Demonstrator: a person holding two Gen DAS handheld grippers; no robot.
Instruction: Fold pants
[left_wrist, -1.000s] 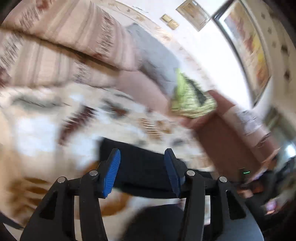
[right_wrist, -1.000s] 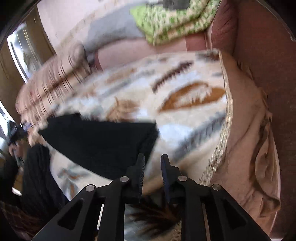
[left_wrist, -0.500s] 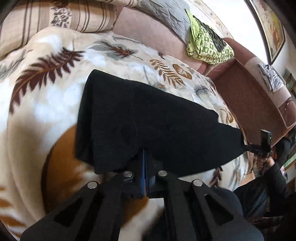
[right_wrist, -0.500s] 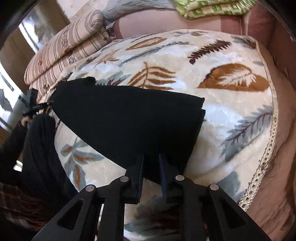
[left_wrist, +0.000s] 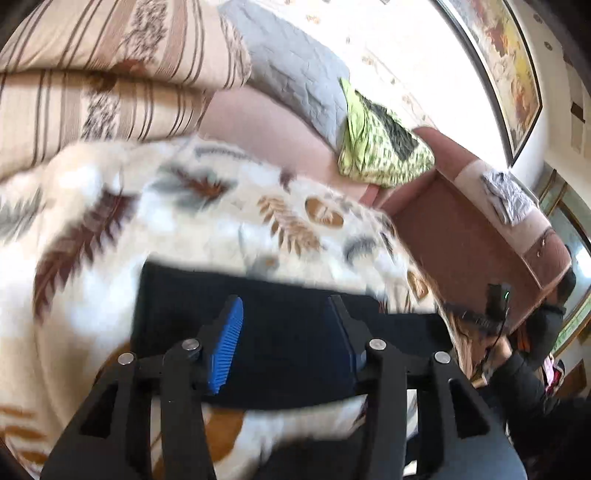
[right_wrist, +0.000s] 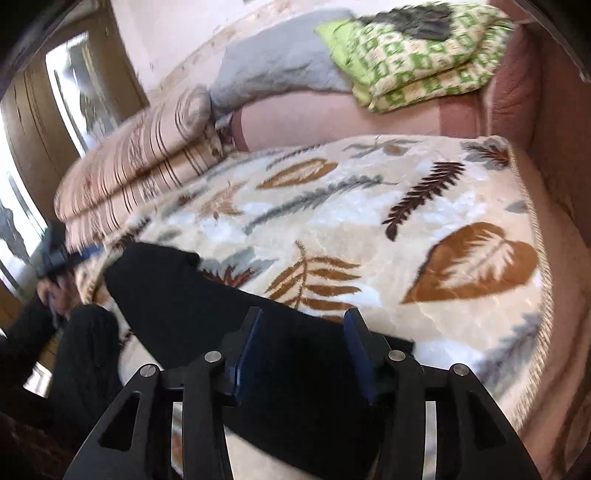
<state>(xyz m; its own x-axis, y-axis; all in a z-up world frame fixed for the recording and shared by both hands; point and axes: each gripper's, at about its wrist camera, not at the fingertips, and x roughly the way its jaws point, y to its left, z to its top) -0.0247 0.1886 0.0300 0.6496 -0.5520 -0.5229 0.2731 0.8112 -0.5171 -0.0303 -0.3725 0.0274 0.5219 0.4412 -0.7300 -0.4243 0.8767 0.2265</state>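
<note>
Black pants (right_wrist: 207, 325) lie flat on a cream blanket (right_wrist: 369, 221) printed with brown and grey leaves, folded into a long dark band near the blanket's front edge. The left gripper (left_wrist: 284, 328) hangs over them with its 2 blue-padded fingers (left_wrist: 225, 347) spread apart, holding nothing; the pants (left_wrist: 295, 332) fill the gap between them, though motion blur hides whether the tips touch the cloth. The right gripper (right_wrist: 303, 343) is likewise spread wide and empty, above the band's other end. Striped cushions (left_wrist: 92, 74) are stacked behind the blanket, beside a grey pillow (right_wrist: 280, 62) and a folded green patterned cloth (right_wrist: 417, 55) on the pink sofa (left_wrist: 461, 236).
</note>
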